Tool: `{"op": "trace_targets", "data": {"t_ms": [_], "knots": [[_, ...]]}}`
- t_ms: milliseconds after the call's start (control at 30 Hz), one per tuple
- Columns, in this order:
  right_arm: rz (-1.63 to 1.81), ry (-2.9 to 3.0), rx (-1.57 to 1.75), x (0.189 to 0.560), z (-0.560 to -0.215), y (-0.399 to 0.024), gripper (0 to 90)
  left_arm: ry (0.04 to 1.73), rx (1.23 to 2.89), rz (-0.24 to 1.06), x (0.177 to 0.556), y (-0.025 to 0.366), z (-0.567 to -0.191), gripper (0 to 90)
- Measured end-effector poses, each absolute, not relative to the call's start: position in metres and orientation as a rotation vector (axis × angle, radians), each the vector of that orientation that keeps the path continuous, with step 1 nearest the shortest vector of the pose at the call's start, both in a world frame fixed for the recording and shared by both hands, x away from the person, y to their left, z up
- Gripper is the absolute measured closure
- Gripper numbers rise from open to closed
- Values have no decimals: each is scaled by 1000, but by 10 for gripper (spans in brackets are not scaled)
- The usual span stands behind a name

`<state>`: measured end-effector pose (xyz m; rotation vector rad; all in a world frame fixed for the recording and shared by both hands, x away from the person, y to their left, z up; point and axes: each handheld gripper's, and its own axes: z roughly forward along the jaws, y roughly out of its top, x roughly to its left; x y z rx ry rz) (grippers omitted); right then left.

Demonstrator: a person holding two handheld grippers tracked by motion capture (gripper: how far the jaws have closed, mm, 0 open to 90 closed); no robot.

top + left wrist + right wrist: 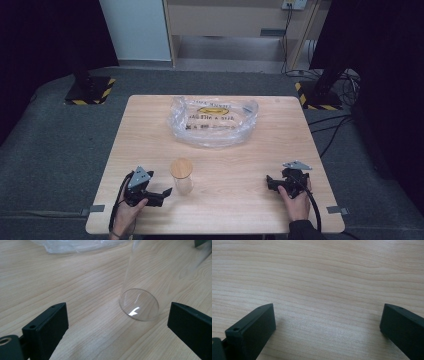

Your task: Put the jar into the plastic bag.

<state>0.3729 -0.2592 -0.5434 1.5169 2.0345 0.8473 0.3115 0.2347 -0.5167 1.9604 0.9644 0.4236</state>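
A clear glass jar [182,180] with a round wooden lid [181,168] stands upright on the wooden table [240,160], near its front. My left gripper [167,192] lies just left of the jar, open, jaws pointing right at it without touching. In the left gripper view the jar's clear base [139,304] rests on the wood a little ahead of the wide-apart jaws, toward the right one. A crumpled clear plastic bag [214,120] with yellow and black print lies at the table's far middle. My right gripper [270,184] sits at the front right, open, over bare wood [324,290].
The bag's edge [75,246] shows at the top of the left gripper view. Two black stands with yellow-striped bases [90,90] [320,95] flank the table's far side on grey carpet. Cables [330,135] trail on the floor at the right.
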Motion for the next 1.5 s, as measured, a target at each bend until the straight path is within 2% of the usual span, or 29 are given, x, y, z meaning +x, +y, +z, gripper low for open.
{"op": "trace_targets", "data": {"t_ms": [867, 1500], "knots": [[847, 2034, 1517, 373, -543, -259, 5, 866, 1946, 371, 306, 216, -509, 18], [847, 2035, 1517, 373, -543, -259, 5, 883, 1897, 393, 310, 201, -506, 16]]}}
